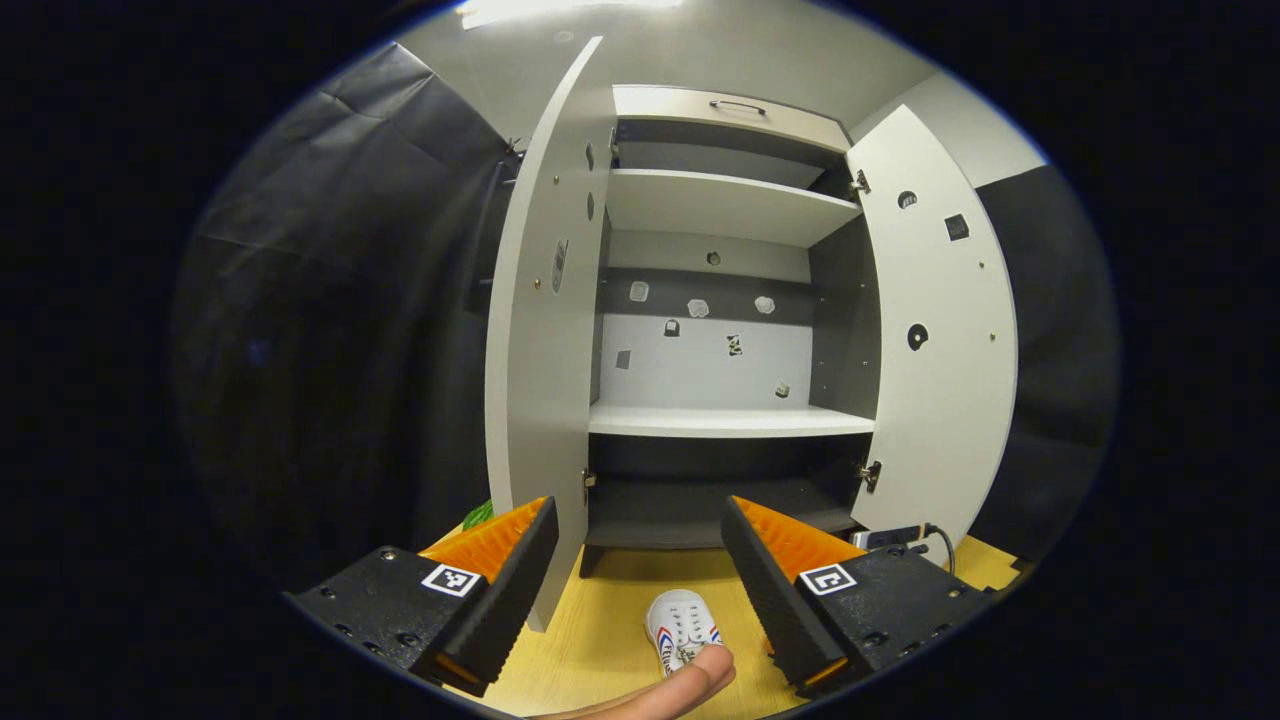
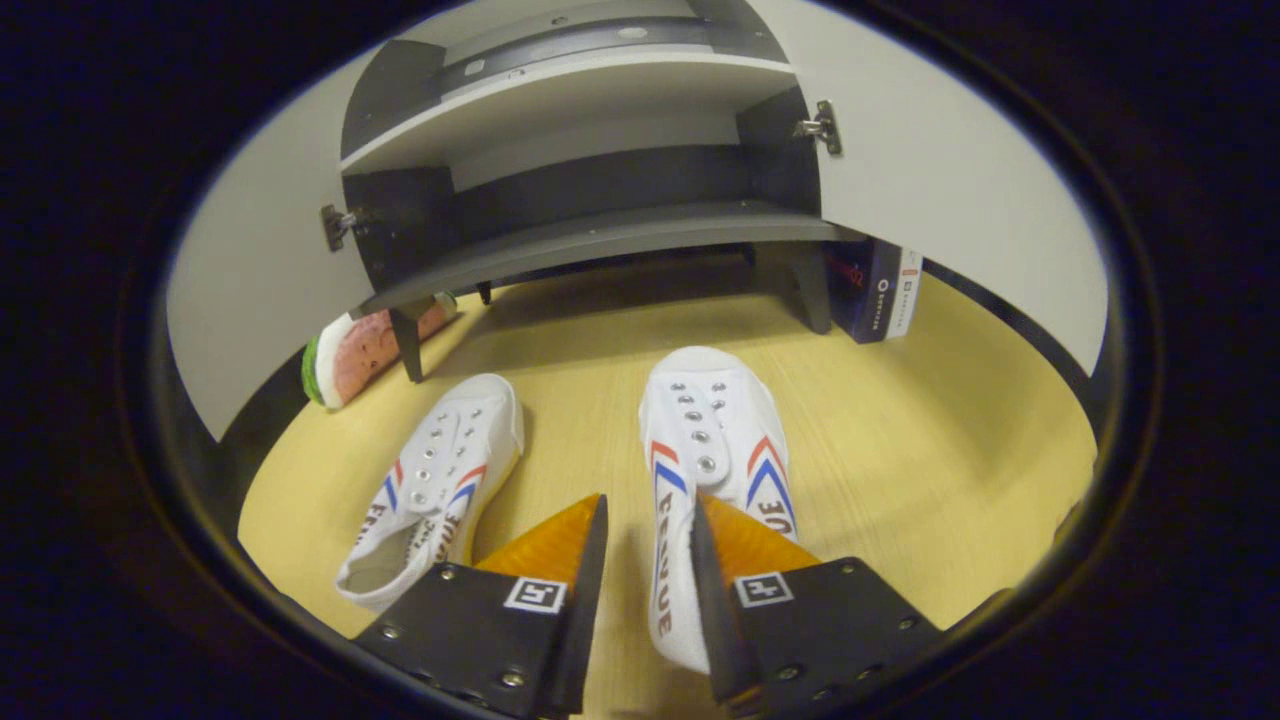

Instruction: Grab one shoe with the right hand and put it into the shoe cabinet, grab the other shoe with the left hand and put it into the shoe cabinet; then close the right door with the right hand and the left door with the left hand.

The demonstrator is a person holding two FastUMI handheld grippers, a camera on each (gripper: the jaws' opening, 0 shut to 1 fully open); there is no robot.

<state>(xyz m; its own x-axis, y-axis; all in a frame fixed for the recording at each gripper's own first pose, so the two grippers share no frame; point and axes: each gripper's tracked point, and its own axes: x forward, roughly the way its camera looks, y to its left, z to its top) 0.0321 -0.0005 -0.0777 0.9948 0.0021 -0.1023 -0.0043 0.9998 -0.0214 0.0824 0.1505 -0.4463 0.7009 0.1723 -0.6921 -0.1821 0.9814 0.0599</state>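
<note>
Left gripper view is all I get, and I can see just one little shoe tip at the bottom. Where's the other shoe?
Observer: In the right gripper view, two white shoes lie side by side on the floor in front of the cabinet. The second shoe is on that view's left.
Operator: Did the right gripper grab one?
Observer: Not yet. The right gripper is open, and its fingers straddle one side of the first shoe.
Operator: Is there other stuff down there?
Observer: A dark box stands beside a cabinet leg.
</note>
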